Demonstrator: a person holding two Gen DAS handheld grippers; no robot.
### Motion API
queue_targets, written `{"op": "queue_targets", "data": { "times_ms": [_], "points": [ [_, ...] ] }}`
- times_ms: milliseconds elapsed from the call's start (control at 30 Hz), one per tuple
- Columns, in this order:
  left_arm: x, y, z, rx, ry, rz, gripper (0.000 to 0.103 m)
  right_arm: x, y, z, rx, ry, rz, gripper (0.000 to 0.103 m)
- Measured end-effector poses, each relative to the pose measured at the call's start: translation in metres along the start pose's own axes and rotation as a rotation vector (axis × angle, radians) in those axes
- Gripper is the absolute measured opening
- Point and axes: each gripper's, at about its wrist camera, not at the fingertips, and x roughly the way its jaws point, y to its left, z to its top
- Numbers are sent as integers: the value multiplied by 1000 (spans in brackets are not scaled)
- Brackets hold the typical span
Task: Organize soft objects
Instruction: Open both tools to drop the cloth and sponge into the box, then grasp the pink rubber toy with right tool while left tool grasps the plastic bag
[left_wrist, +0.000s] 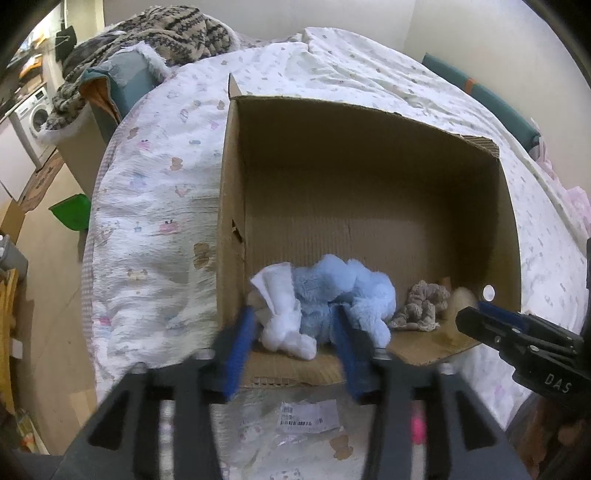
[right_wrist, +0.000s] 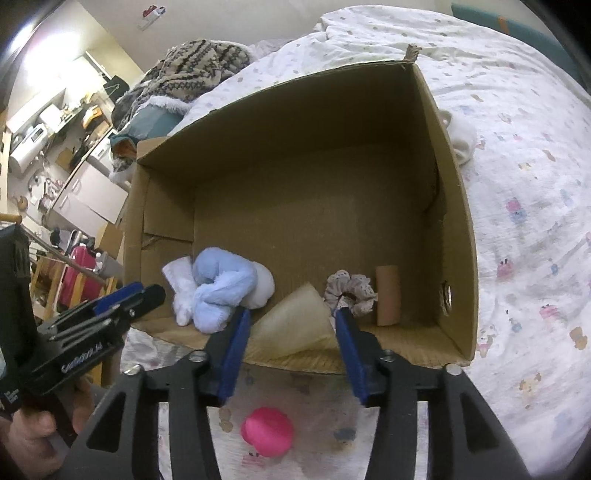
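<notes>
Release step: over the near wall of the cardboard box (right_wrist: 458, 206), the left gripper (left_wrist: 295, 332) and right gripper (right_wrist: 291, 332) are both standing unclenched, gripping nothing, the blue plush (right_wrist: 225, 291) and scrunchie (right_wrist: 351, 290) lying inside; next, probably fetching the pink ball (right_wrist: 267, 432) outside.

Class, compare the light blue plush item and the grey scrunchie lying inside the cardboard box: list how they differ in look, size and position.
1. The blue plush is plain and fluffy; the grey scrunchie is ruffled.
2. The plush is clearly larger than the scrunchie.
3. The plush lies against a white cloth toward the box's left side in the right wrist view; the scrunchie lies farther right, beside a cardboard tube.

Both are soft and rest on the floor of the cardboard box, near its front wall.
</notes>
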Motion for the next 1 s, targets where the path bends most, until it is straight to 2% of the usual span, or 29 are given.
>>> {"op": "queue_targets", "data": {
  "times_ms": [67,133,267,500,633,733,833,1000],
  "points": [
    [-3,-2,0,6,-12,-19,59,-2,-3,0,11,-8,-3,68],
    [-3,-4,1,14,-10,-18,64,-2,-5,1,25,-8,1,68],
    [-3,-7,0,34,-12,2,64,2,-10,1,51,16,9,69],
    [-9,-8,1,17,-22,-3,64,-2,-10,1,61,-1,11,69],
    [-18,-8,-4,36,-51,32,64,-8,-11,-3,60,-8,-1,69],
    [-26,-4,-10,44,-56,46,64,-15,-11,-7,75,-12,9,69],
    [-32,1,-16,48,-36,30,64,-23,-6,-13,62,-25,-3,69],
    [-43,13,-26,8,-35,49,64,-29,1,-25,46,-6,-4,69]
  ]
}}
